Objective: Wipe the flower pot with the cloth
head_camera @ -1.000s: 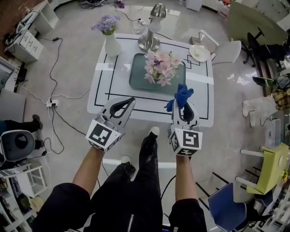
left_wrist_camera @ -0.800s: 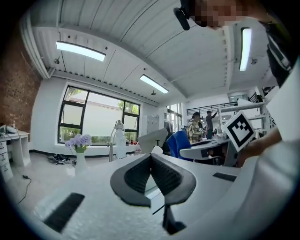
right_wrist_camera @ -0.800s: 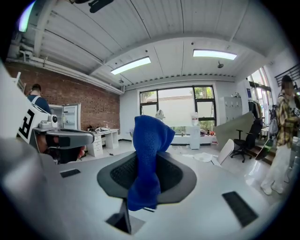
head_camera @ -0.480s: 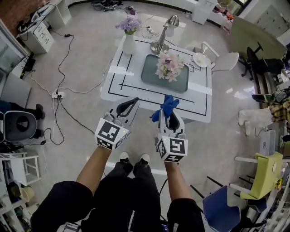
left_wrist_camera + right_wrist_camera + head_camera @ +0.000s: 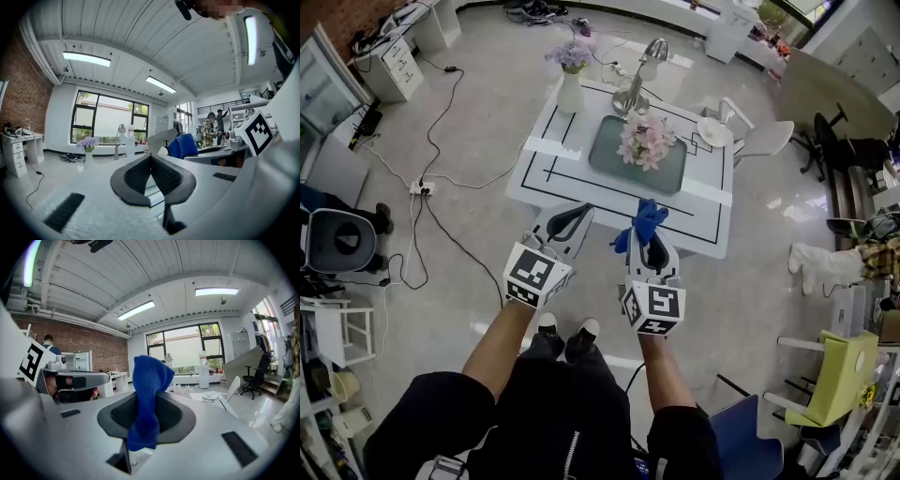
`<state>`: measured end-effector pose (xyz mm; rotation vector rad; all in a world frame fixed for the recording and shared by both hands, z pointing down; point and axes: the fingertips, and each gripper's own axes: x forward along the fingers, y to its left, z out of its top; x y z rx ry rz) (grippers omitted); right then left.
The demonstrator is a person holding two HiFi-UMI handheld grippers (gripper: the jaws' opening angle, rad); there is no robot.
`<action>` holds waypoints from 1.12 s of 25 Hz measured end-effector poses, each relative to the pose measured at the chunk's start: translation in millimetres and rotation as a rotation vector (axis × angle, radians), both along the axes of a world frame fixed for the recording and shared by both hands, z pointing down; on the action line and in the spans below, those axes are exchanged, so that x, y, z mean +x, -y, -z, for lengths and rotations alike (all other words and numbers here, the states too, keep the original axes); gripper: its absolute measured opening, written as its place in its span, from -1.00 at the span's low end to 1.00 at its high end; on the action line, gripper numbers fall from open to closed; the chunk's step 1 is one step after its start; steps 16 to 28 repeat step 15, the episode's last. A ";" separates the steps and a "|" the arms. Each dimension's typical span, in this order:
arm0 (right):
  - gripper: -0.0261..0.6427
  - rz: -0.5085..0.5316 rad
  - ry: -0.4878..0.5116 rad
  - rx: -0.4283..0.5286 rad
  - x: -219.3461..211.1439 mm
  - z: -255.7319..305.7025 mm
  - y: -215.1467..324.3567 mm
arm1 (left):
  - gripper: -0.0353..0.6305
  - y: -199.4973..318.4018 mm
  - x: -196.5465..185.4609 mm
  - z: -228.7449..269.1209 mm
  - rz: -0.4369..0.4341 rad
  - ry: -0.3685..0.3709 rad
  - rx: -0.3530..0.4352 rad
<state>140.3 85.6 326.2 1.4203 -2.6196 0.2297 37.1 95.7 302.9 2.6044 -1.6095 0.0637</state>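
Cloth — blue, knitted, bunched lengthwise along the jaws — pinched in right claw; left claw closed, empty.

light: bright, ceiling strips + windows | glare on floor | gripper views: fisheye, dark corners

Black clothes, white shoes, square-marker cubes

Head view downward, others level (sharing table)
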 end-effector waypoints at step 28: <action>-0.64 0.013 -0.003 -0.001 6.0 2.3 -2.3 | -0.88 -2.8 12.5 -0.8 0.006 0.006 -0.005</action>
